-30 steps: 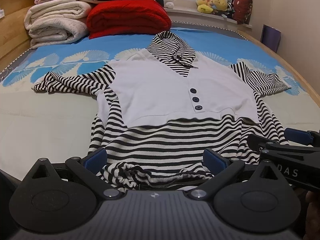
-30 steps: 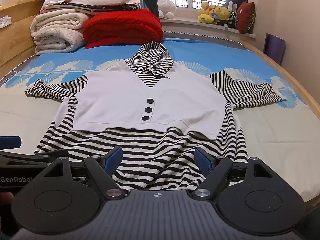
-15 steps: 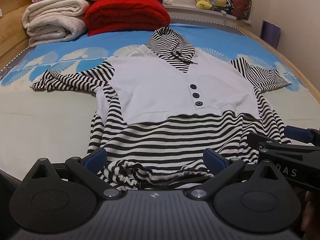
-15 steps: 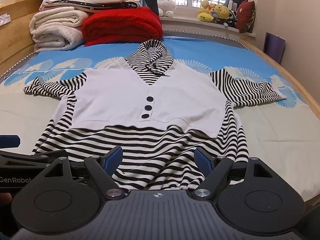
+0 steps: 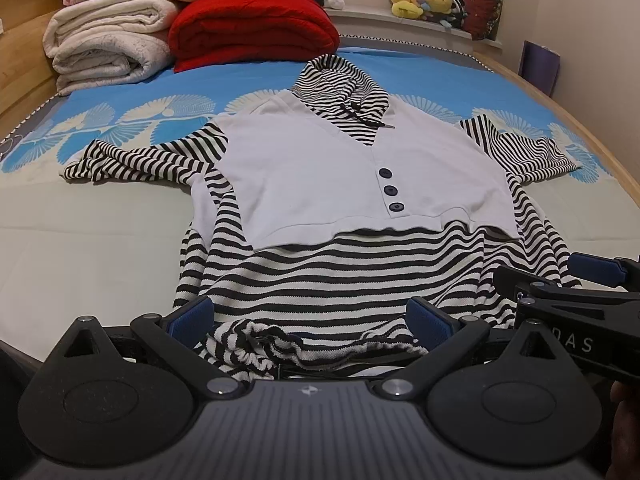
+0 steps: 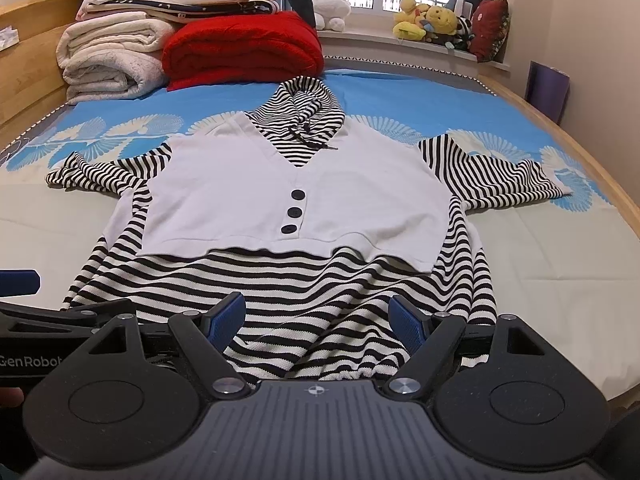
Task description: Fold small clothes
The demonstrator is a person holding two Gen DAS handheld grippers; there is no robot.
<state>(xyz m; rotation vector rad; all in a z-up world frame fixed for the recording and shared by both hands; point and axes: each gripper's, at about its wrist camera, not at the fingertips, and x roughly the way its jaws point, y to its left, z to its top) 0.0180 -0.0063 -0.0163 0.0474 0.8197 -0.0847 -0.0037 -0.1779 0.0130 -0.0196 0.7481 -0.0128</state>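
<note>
A small black-and-white striped hooded top with a white buttoned vest front [image 5: 340,176] lies face up on the bed, sleeves spread, hood at the far end. It also shows in the right wrist view [image 6: 296,192]. My left gripper [image 5: 308,318] is open, its blue pads either side of the bunched bottom hem [image 5: 280,346] on the left part. My right gripper [image 6: 318,318] is open over the hem's right part [image 6: 320,344]. Each gripper shows at the edge of the other's view.
Folded white blankets [image 5: 104,48] and a red quilt [image 5: 252,26] are stacked at the bed's far end. Plush toys [image 6: 432,20] sit on the windowsill. A wooden bed frame [image 6: 592,168] runs along the right side. Bare sheet [image 5: 80,248] lies left of the top.
Both grippers have moved slightly forward and lower over the hem. The garment has not moved. Both stay open.
</note>
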